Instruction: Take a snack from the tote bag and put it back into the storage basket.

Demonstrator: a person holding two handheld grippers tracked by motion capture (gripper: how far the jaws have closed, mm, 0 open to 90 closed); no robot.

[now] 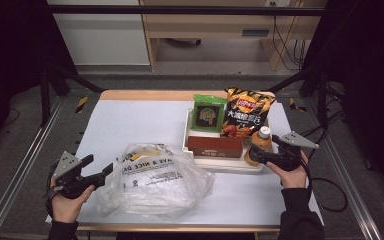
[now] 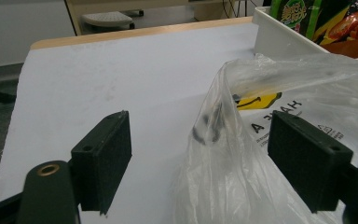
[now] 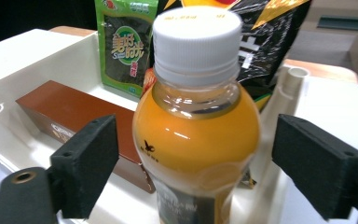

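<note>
While right gripper (image 3: 196, 172) sits lower right of high view, jaws spread either side of orange bottle (image 3: 196, 135), not pinching, bottle stands in white tray (image 1: 230, 164); left gripper (image 2: 200, 163) spread wide at plastic bag (image 1: 152, 180), lower left

Lab — framed rig (image 1: 30, 155), trailing cables (image 1: 292, 47)

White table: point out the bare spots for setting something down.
The white table is bare across its far-left stretch, between the clear plastic bag and the white tray's left wall. It is crowded inside the tray, around the orange juice bottle, brown box and snack packets.
</note>
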